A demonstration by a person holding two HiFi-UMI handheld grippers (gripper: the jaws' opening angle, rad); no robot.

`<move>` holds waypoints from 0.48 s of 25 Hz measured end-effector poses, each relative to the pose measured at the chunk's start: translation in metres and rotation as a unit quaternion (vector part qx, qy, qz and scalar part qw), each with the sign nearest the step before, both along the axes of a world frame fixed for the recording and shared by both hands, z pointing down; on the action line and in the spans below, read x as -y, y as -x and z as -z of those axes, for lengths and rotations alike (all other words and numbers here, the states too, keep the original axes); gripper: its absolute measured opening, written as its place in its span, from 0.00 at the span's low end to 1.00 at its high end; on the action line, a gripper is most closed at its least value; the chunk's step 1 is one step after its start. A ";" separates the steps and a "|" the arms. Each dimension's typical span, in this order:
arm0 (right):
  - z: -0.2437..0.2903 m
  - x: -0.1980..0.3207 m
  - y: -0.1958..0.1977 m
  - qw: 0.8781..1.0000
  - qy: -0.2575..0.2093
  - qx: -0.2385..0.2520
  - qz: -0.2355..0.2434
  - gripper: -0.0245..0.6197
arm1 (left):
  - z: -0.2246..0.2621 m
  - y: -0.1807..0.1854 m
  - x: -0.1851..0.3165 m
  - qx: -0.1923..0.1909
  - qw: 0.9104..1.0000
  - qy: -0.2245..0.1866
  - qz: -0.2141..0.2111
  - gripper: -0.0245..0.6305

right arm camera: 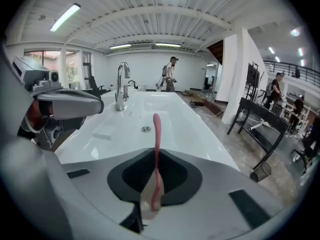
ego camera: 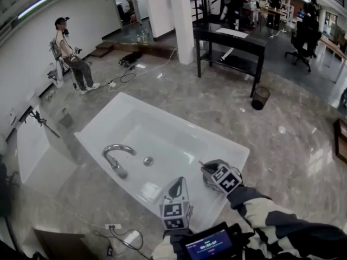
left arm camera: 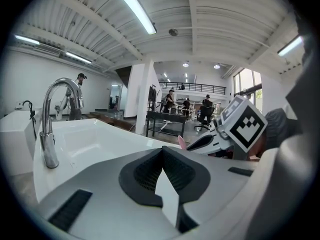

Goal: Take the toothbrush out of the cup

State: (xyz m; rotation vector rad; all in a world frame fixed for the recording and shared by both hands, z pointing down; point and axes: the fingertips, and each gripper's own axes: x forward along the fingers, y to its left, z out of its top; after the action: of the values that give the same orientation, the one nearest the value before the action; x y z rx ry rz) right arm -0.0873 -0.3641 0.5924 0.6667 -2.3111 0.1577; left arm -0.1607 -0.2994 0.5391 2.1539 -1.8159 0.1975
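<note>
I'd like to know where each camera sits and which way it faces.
Head view: on the head, steeply down at the sink; left gripper, right gripper, sleeve show.
Left gripper view: on that gripper, across the sink toward the faucet; own jaws, right gripper.
Right gripper view: along the sink; own jaws on the pink toothbrush.
Shared: all show the faucet.

Bright, even light falls from ceiling strip lights (left arm camera: 135, 9), leaving glare on the white sink (ego camera: 162, 129) and glossy floor (ego camera: 293, 145). Both gripper views bulge fisheye-fashion, with black corners.

Two hand-held grippers (ego camera: 177, 186) (ego camera: 207, 168), one toothbrush (right arm camera: 156, 144), one faucet (ego camera: 116, 156), one basin (ego camera: 162, 112)
</note>
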 end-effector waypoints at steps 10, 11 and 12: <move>0.090 0.014 -0.001 0.991 -0.044 0.120 -0.036 0.08 | 0.014 -0.001 0.021 -0.005 1.000 -0.018 0.000 0.04; 0.104 0.014 -0.001 0.989 -0.055 0.130 -0.038 0.08 | 0.018 -0.001 0.025 -0.003 1.000 -0.025 -0.001 0.04; 0.115 0.013 -0.002 0.987 -0.065 0.139 -0.040 0.08 | 0.023 -0.001 0.029 -0.002 0.999 -0.032 -0.002 0.04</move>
State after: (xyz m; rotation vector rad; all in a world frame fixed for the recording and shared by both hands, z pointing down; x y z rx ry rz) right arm -0.0853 -0.3773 0.4769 0.8489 -2.5809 0.1455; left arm -0.1594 -0.3280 0.5157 2.1985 -1.8395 0.1379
